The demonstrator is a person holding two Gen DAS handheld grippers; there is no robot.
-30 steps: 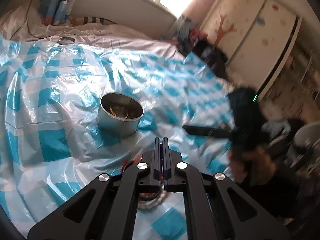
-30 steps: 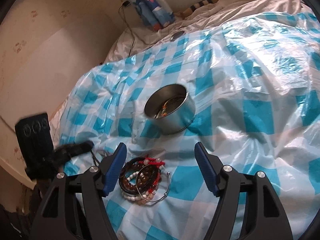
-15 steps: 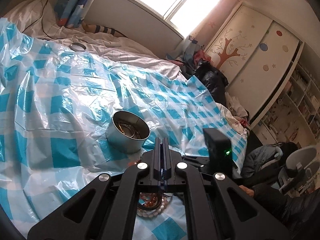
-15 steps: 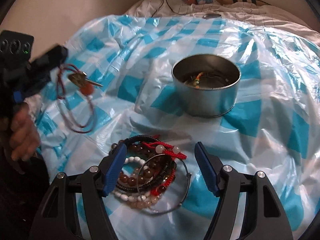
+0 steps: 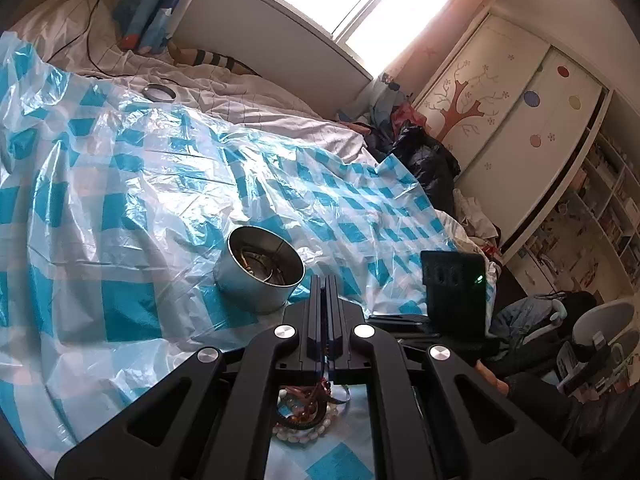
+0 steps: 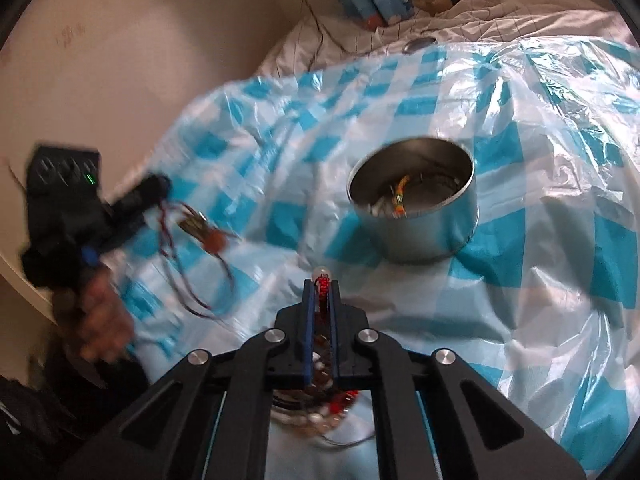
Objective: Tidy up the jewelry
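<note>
Right gripper (image 6: 321, 292) pinching red-corded bracelet (image 6: 322, 285); left gripper (image 6: 154, 192) clamped on dangling necklace (image 6: 192, 240), cord hanging down; tin (image 6: 424, 236) upright.

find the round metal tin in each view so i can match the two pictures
Left wrist view: the metal tin sits just left of centre on the blue checked plastic sheet, directly beyond the left tongs.
Right wrist view: the tin is right of centre, beyond the right tongs.
Shared landmark: the small round lid on the white bedding past the sheet's far edge.
</note>
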